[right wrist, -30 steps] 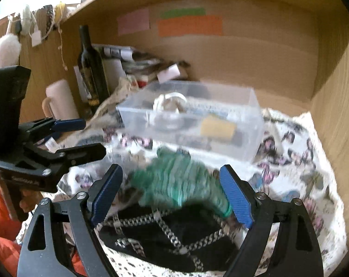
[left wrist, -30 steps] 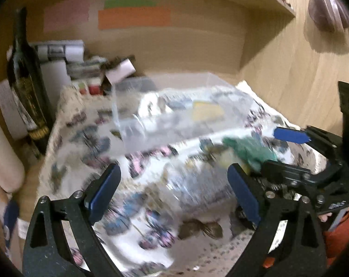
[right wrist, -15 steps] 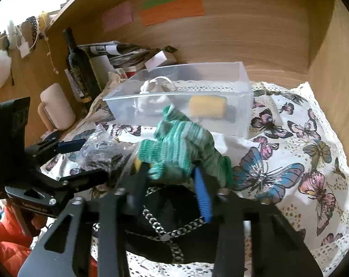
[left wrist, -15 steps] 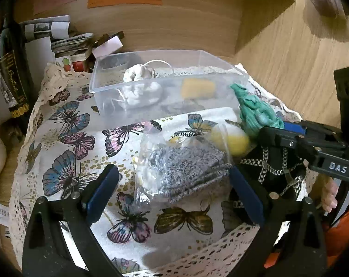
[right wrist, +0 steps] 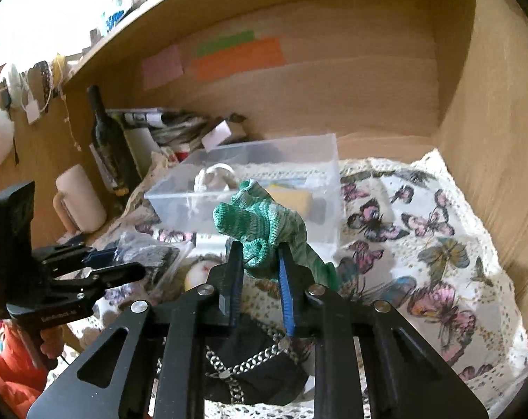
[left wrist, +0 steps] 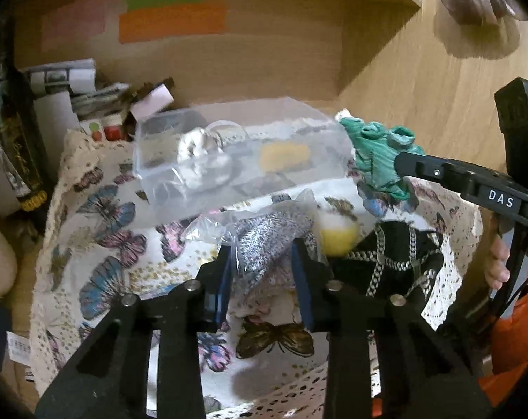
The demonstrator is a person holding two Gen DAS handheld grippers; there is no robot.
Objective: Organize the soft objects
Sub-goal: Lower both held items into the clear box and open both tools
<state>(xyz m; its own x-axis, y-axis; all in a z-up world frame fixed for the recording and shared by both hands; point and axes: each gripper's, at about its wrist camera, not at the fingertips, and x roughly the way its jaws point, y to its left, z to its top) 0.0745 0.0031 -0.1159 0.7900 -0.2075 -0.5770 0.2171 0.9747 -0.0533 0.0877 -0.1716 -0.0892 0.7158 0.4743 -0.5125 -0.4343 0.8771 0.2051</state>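
Observation:
My left gripper (left wrist: 262,262) is shut on a clear bag of grey knit fabric (left wrist: 270,241) and holds it just above the butterfly cloth (left wrist: 99,244). My right gripper (right wrist: 258,272) is shut on a green knit glove (right wrist: 264,223) and holds it up in front of the clear plastic box (right wrist: 298,153); the glove also shows in the left wrist view (left wrist: 379,153). The box (left wrist: 159,153) holds a white soft item (left wrist: 201,153) and a yellow sponge (left wrist: 284,155). A yellow-white ball (left wrist: 337,234) and a black chained pouch (left wrist: 400,255) lie on the cloth.
A dark wine bottle (left wrist: 14,146), stacked papers and small boxes (left wrist: 96,104) stand at the back left. A cream mug (right wrist: 79,199) stands left of the cloth. Wooden walls close the back and right. A shelf runs overhead.
My left gripper has closed on the bagged grey fabric. My right gripper has lifted the green glove higher, toward the box.

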